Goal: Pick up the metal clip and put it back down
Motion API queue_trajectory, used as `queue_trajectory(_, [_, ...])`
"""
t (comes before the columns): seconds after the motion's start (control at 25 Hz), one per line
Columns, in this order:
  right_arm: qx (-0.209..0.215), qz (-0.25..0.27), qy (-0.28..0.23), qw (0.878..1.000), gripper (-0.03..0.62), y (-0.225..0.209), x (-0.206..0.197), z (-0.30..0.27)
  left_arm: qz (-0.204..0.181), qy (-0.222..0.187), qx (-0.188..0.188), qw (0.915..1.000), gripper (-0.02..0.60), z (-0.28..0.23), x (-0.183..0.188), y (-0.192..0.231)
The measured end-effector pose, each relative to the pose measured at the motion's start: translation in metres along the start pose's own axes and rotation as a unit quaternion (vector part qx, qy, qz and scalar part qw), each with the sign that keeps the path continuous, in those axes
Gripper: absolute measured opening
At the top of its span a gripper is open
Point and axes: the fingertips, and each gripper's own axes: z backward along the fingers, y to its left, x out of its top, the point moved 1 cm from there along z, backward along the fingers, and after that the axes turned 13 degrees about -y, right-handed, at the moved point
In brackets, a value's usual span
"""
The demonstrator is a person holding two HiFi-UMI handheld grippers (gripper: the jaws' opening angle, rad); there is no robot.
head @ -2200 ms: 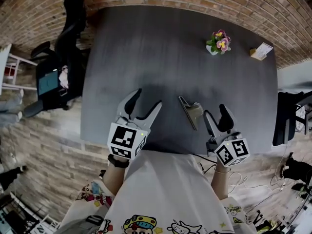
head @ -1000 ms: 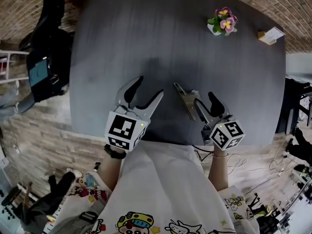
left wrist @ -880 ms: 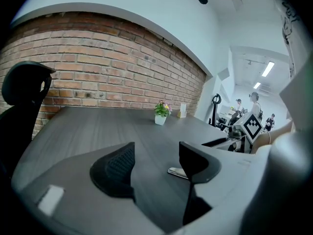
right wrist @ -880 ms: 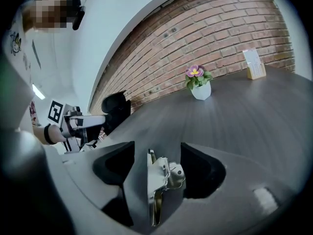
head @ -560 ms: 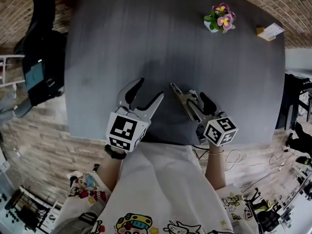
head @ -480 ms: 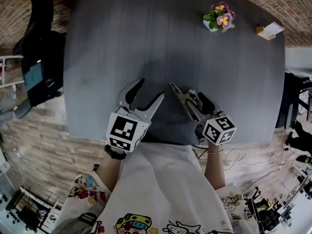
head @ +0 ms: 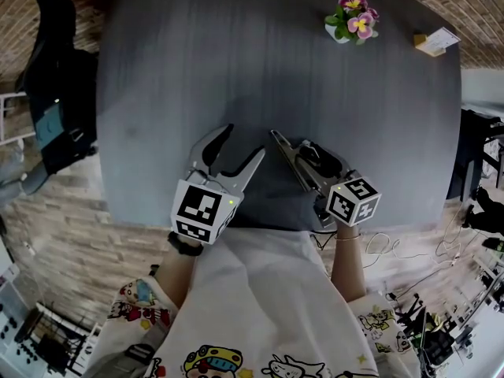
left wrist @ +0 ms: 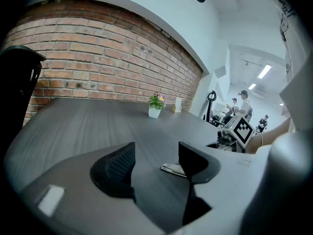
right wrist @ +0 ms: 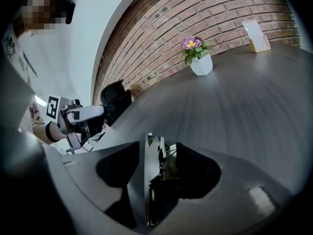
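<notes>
The biggest thing before us is the dark grey table (head: 315,69), which fills most of the head view. Behind its far edge runs a red brick wall (left wrist: 98,53). On the floor at the left of the table stands a black office chair (head: 59,93).

At the near edge of the table we hold the two tools, side by side and a little apart, each with its marker cube toward us and both pointing away from us and somewhat down.

The left tool (head: 240,144) has its jaws wide apart. In the left gripper view there is only bare table between them (left wrist: 156,155), so this tool holds nothing. It hangs low over the table.

The right tool (head: 309,160) is down at the metal clip (head: 282,150). Its jaws have just been closing, and in the right gripper view (right wrist: 157,156) the clip (right wrist: 154,146) stands between them, on its edge, with a pad close against each side. The pads look to be touching it on both sides. The jaws are far from fully together, because the clip is wide.

The clip lies on the table just right of the middle of the near edge, between the two tools. Its flat silver tip sticks out past the right tool toward the left tool, and the left gripper view catches this tip (left wrist: 171,169) just beside that tool's right jaw.

Far away, near the back right corner of the table, stands a small white pot with pink and yellow flowers (head: 346,24). A little card stand (head: 437,42) is further right of it.
</notes>
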Motion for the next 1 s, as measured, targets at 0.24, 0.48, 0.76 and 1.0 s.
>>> queue_trajectory(0.24, [0.018, -0.005, 0.029, 0.999, 0.198, 0.001, -0.005, 0.000, 0.001, 0.000, -0.004, 1.0000, 0.278, 0.000, -0.001, -0.002])
queue_trajectory(0.48, [0.036, -0.004, 0.090, 0.995, 0.151, 0.002, -0.015, -0.003, -0.001, 0.000, -0.006, 1.0000, 0.276, 0.001, -0.002, -0.002])
queue_trajectory(0.76, [0.053, -0.030, 0.123, 0.991, 0.110, -0.001, -0.017, -0.004, 0.000, 0.000, -0.007, 1.0000, 0.276, 0.001, -0.003, -0.003])
queue_trajectory(1.0, [0.063, -0.059, 0.128, 0.988, 0.097, -0.001, -0.016, -0.005, 0.000, -0.003, -0.003, 1.0000, 0.276, 0.002, -0.002, 0.000])
